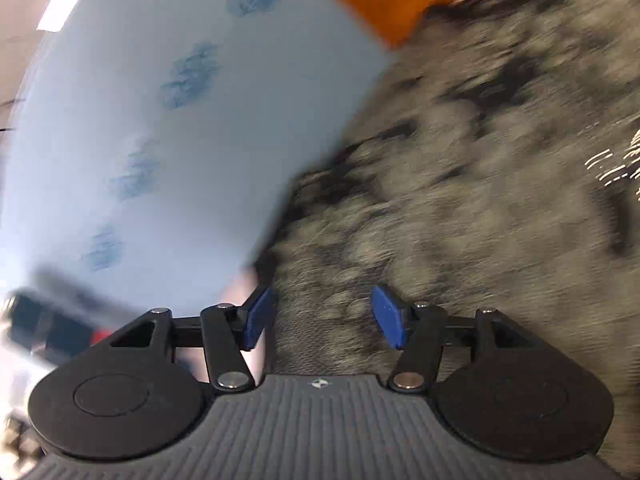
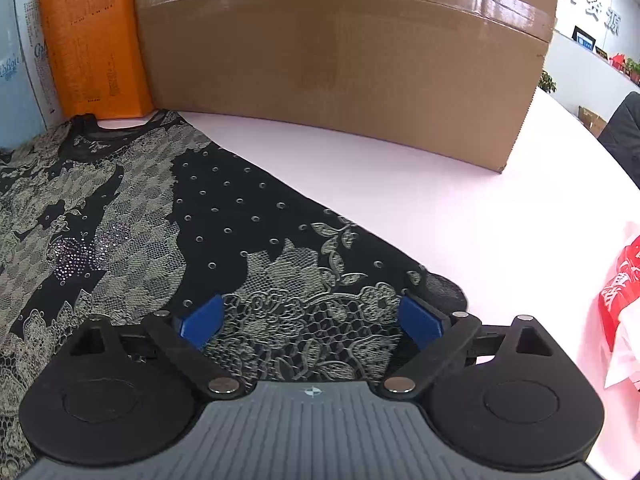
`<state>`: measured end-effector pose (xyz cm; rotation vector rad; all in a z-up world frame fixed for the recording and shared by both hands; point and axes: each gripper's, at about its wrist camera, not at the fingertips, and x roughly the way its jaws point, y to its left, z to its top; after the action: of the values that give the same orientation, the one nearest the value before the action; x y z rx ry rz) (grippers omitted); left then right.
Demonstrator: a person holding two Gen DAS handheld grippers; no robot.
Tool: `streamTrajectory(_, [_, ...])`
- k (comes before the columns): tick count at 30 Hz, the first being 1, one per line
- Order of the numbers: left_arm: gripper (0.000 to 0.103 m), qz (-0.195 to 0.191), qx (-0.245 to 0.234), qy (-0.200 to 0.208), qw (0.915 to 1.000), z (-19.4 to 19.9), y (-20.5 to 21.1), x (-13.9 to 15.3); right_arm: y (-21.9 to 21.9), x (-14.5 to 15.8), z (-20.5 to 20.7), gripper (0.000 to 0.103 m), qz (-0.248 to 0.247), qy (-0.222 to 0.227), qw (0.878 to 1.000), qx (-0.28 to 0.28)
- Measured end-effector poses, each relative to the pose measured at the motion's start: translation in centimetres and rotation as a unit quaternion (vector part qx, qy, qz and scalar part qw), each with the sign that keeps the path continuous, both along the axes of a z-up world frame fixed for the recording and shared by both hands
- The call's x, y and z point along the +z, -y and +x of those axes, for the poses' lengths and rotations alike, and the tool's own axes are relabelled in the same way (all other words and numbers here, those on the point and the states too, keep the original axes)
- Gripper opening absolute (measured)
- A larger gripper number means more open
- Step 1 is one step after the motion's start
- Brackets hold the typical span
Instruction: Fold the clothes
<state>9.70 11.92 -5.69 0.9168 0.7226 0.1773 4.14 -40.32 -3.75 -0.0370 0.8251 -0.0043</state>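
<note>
1. The garment [image 2: 132, 208], a black top overlaid with pale floral lace and a patch of small sequins, is seen spread flat on the white bench [image 2: 460, 208], with its neckline at the far left beside an orange box [image 2: 92, 40] and its near right edge under the right claw [image 2: 311, 322].
2. The right claw is seen spread wide, with lace lying beneath the gap and neither blue pad pressing on it; nothing is held.
3. The left claw [image 1: 322, 316] is seen partly open over the same cloth in a blurred picture, with nothing gripped between its pads.
4. The cloth is judged to be light, thin and limp, so it will sag and crease if lifted by a single point.
5. The open lace and sequins are judged liable to snag, so dragging across the bench is better avoided.
6. A hold is best taken at a hem or edge, where layers can be pinched together, with the two claws set well apart.
7. A large cardboard box [image 2: 344, 64] stands close behind, so room on the far side is limited.
</note>
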Motion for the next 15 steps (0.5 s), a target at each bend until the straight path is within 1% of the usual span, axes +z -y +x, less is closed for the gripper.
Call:
streamTrajectory(1, [0.059,0.006,0.011,0.001,0.9999,-0.3,-0.4,0.2,0.3,0.2,0.0,0.094,-0.012,-0.003,1.0,-0.007])
streamTrajectory(2, [0.059,0.009,0.02,0.0,0.9998,-0.6,-0.8,0.5,0.9,0.8,-0.4,0.092,-0.013,0.006,1.0,-0.017])
streamTrajectory(3, [0.06,0.013,0.029,0.0,0.9995,-0.9,-1.2,0.8,1.8,1.5,-1.0,0.091,-0.005,0.027,0.999,-0.03])
streamTrajectory(5, [0.067,0.01,0.011,0.018,0.9997,-3.5,-1.3,2.0,3.5,3.0,-2.3,0.091,0.015,0.066,0.996,-0.062])
streamTrajectory(6, [0.073,0.008,0.001,0.027,0.9996,-4.8,-1.3,2.6,4.6,3.4,-3.1,0.092,0.028,0.075,0.993,-0.085])
streamTrajectory(8, [0.076,-0.011,-0.033,0.034,0.9988,-7.9,0.0,3.4,6.6,3.2,-4.6,0.094,0.062,0.068,0.989,-0.119])
streamTrajectory(10, [0.081,-0.031,-0.075,0.029,0.9963,-11.2,2.0,3.7,8.0,2.4,-6.0,0.094,0.1,0.044,0.984,-0.138])
streamTrajectory(12, [0.081,-0.05,-0.105,0.029,0.9928,-14.4,3.9,3.5,7.9,1.4,-7.4,0.093,0.142,0.02,0.981,-0.131])
streamTrajectory(14, [0.082,-0.068,-0.127,0.019,0.9894,-17.1,5.7,3.3,6.6,0.8,-8.7,0.093,0.176,0.012,0.979,-0.104])
streamTrajectory(15, [0.082,-0.075,-0.138,0.011,0.9876,-18.4,6.6,3.1,5.4,0.6,-9.1,0.088,0.177,0.007,0.98,-0.088])
